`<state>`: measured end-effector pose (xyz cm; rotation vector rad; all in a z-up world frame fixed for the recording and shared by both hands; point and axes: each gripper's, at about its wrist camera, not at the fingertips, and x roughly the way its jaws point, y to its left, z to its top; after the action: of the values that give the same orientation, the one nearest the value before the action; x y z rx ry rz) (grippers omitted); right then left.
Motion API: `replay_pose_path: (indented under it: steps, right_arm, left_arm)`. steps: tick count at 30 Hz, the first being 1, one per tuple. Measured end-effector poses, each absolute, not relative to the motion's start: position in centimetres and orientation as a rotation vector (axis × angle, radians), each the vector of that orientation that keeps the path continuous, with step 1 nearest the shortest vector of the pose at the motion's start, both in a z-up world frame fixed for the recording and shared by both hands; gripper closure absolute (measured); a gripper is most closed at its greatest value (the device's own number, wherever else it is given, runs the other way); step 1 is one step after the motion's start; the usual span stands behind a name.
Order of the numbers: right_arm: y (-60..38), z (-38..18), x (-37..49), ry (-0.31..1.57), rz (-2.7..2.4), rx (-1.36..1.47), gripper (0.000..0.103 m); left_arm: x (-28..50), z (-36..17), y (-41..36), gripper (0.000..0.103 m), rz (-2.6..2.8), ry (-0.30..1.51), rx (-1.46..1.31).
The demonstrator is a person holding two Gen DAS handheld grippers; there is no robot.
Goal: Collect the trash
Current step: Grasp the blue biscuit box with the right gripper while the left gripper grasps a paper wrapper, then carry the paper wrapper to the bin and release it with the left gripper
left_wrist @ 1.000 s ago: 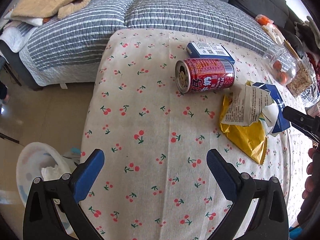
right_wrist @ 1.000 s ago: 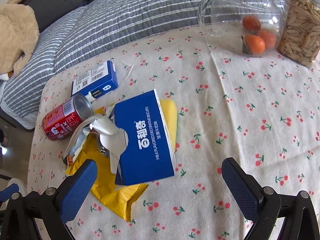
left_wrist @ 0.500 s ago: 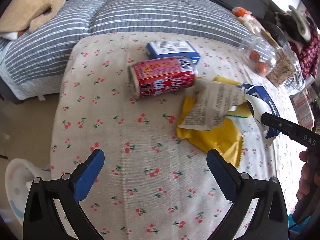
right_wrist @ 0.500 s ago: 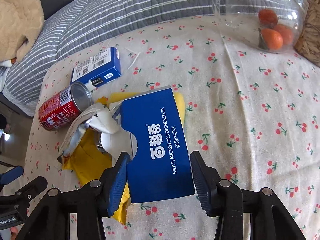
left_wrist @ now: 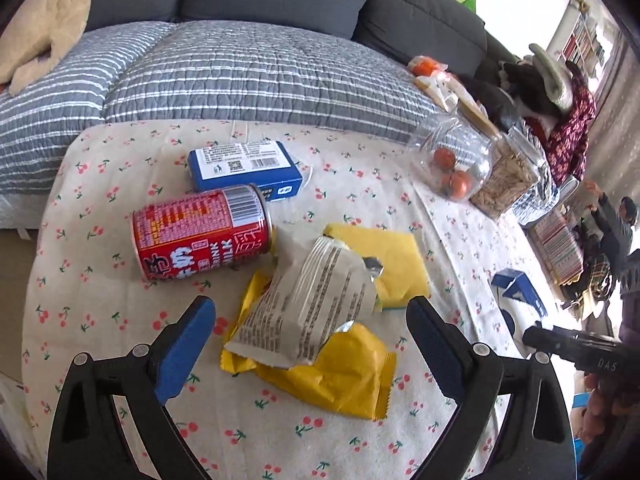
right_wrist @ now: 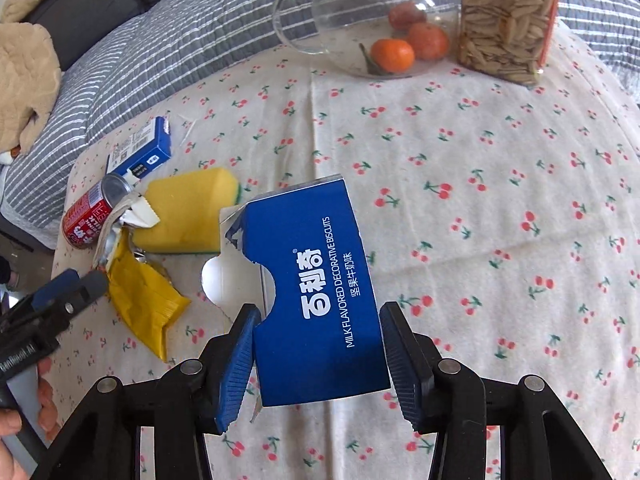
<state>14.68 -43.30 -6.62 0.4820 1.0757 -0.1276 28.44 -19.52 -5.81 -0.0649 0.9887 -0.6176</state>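
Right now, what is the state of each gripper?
Left gripper: open but closing, over the snack wrapper, not gripping.
Right gripper: shut on the blue biscuit box.

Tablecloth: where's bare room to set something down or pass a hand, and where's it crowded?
Free: the broad stretch of tablecloth right of the blue biscuit box, up to the glass jar and seed jar. Also the near-left strip before the red can. Crowded: can, small blue box, sponge and yellow wrapper bunch together under the left tool.

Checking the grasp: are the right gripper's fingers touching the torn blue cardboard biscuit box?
Touching. The right wrist view shows both fingers pressed against the torn blue cardboard biscuit box.
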Motion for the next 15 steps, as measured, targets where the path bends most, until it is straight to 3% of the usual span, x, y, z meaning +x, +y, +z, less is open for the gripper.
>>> replay_pose_path:
  steps: [2, 9, 15]
  right_arm:
    - [-44.2, -6.6, 13.8, 1.074, -0.14, 0.492, 0.049]
    - [-45.6, -6.8, 12.2, 1.08, -0.144, 0.514, 0.049]
    - [-45.3, -6.4, 12.0, 1.076, -0.131, 0.495, 0.049]
  left_arm:
    - [29.5, -6.7, -19.5, 0.007, -0.633, 1.002, -0.118]
    - [30.7, -8.5, -19.6, 0.043, -0.676, 1.042, -0.224]
    - [29.5, -7.3, -19.5, 0.066, -0.693, 1.01, -0.181]
